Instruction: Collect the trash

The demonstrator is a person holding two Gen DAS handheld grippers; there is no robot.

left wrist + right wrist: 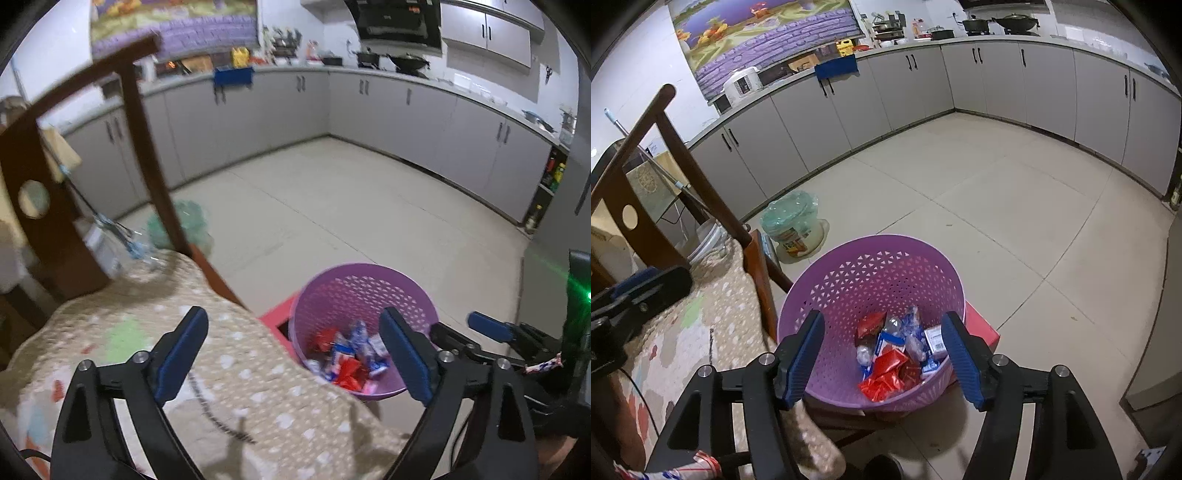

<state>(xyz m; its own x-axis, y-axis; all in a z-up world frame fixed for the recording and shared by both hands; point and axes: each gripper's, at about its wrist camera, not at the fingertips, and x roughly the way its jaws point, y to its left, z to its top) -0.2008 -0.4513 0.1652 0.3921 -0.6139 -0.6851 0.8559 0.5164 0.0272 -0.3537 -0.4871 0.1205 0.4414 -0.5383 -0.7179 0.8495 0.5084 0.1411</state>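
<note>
Right wrist view: right gripper [882,360] spread, nothing between its pads, hanging over the purple basket [846,280] on the floor beside the chair. Wrappers [890,369] lie inside the basket. Left gripper [293,354] spread wide, empty, above the patterned cushion [221,369].

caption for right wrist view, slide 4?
Right gripper open and empty above the purple basket of snack wrappers, on a red box beside a chair.
</note>
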